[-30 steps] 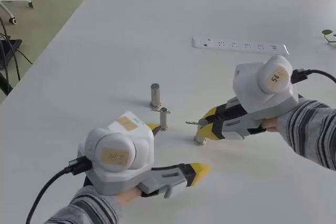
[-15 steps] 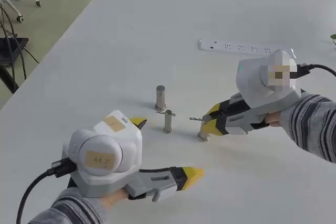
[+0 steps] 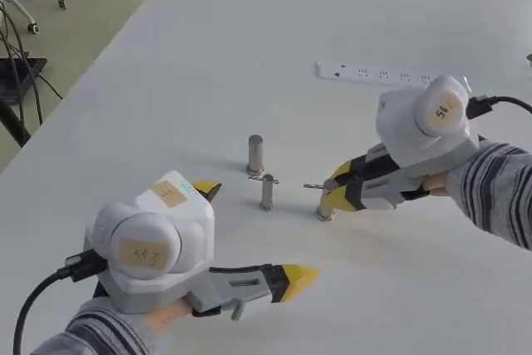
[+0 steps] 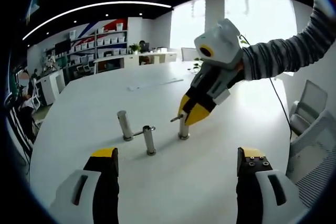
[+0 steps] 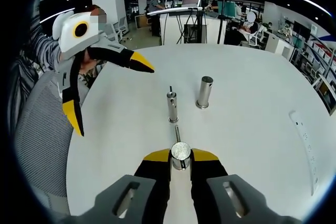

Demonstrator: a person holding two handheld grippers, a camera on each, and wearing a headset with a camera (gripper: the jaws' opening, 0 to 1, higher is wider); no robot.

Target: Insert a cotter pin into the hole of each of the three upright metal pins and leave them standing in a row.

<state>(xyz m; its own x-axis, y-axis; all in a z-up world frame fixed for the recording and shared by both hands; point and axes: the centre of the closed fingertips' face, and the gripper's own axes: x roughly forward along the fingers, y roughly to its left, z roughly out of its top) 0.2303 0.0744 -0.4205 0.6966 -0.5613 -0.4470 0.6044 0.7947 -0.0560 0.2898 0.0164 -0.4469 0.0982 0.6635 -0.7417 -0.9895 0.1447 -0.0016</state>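
Three upright metal pins stand in a row on the white table (image 3: 166,81). The far pin (image 3: 255,155) is bare. A cotter pin (image 3: 264,178) runs through the top of the middle pin (image 3: 267,192). The near pin (image 3: 325,212) stands right at the tips of my right gripper (image 3: 332,192), which is shut on a second cotter pin (image 3: 312,186). In the right gripper view that cotter pin (image 5: 177,132) sticks out beyond the near pin's top (image 5: 180,151), which sits between the jaws. My left gripper (image 3: 252,231) is open, holds nothing, and is to the left of the row.
A white power strip (image 3: 386,77) lies flat at the back of the table. The table's left edge runs along open floor where an office chair base (image 3: 25,2) stands. Bare table surface surrounds the pins.
My left gripper has drawn back from the middle pin toward the person. The right gripper has stayed at the near pin with the cotter pin in it.
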